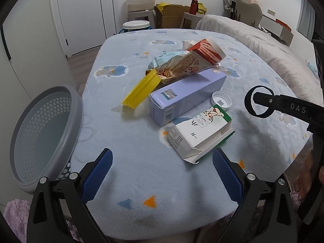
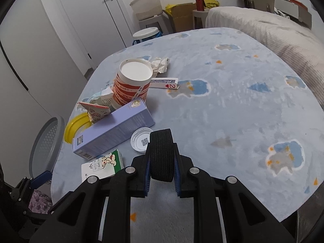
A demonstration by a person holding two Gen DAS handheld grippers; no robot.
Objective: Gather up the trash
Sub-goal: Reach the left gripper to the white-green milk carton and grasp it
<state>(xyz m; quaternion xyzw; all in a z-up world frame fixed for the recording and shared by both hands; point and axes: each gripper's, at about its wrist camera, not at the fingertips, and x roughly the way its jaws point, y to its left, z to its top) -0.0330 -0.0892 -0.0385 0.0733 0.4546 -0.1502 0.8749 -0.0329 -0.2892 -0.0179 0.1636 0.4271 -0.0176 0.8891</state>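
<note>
**Collect trash: right claw holding a black band, carry to the basket pending**

The right claw (image 2: 161, 179) is clamped on a black ribbed elastic band (image 2: 161, 154), which stands upright as a loop between its blue pads (image 2: 147, 179); in the left wrist view the same band (image 1: 258, 104) shows as an open ring at the claw's tip. The left claw (image 1: 162, 174) has its jaws spread wide apart, with nothing between them, over the blue fleece-covered table (image 1: 141, 192).

Just ahead of the left claw lies a white-and-green milk carton (image 1: 200, 133), flattened on its side. Beyond it are a white plastic bottle cap (image 1: 221, 100), a long lavender cardboard box (image 1: 188, 95) and a yellow round plastic lid (image 1: 141, 91) propped on edge. A red-and-white paper cup (image 2: 132, 83) rests tilted on the far end of the box among crumpled wrappers (image 1: 162, 60); behind it are crumpled white paper (image 2: 160, 64) and a playing card (image 2: 165, 83). The grey perforated plastic basket (image 1: 43, 133) stands beside the table, to the left of the left claw and well apart from the right one.

The step in hand appears to be the first pick-up, completed as a grasp. The next move would call for carrying the band leftward across the pile to the basket and releasing it above the rim; the left claw is well placed to close on the milk carton.
</note>
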